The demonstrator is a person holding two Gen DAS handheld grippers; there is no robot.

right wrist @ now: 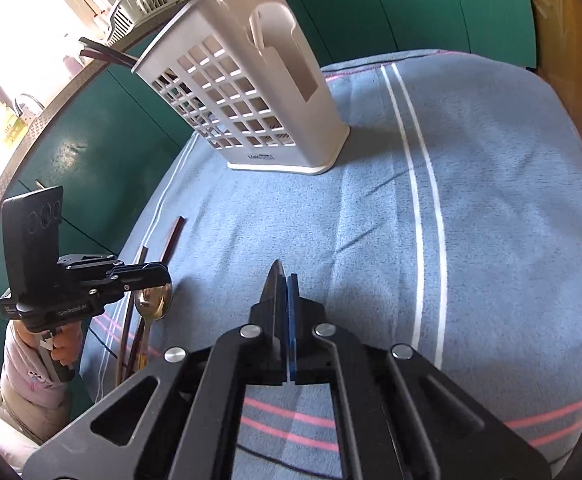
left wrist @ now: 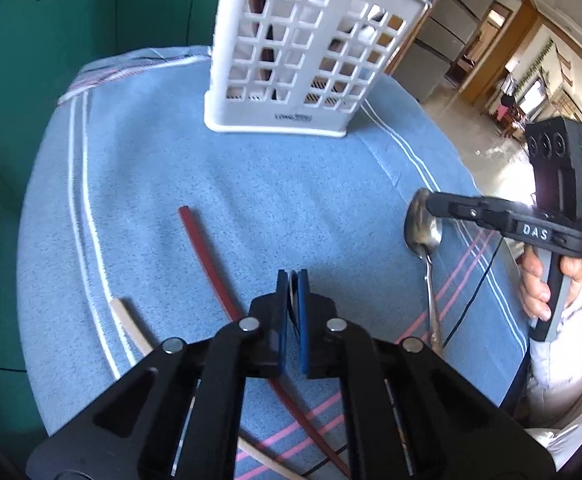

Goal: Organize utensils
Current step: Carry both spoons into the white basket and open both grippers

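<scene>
A white slotted utensil holder (left wrist: pixel 295 60) stands upright on the blue towel (left wrist: pixel 251 200); it also shows in the right wrist view (right wrist: pixel 259 96). My left gripper (left wrist: pixel 292 280) is shut on a metal spoon, its bowl edge-on between the pads; the right wrist view shows that spoon (right wrist: pixel 155 300) in the left gripper (right wrist: pixel 159 270). My right gripper (right wrist: pixel 285 280) is shut on a second metal spoon (left wrist: pixel 425 228), whose handle hangs down in the left wrist view. A dark red chopstick (left wrist: pixel 211 264) and a pale wooden one (left wrist: pixel 131 324) lie on the towel.
Green cabinets (right wrist: pixel 371 0) stand behind the table. A dish rack (right wrist: pixel 139 8) sits on a counter at the far left. The towel hangs over the table edges. More dark chopsticks (right wrist: pixel 171 240) lie near the towel's left edge.
</scene>
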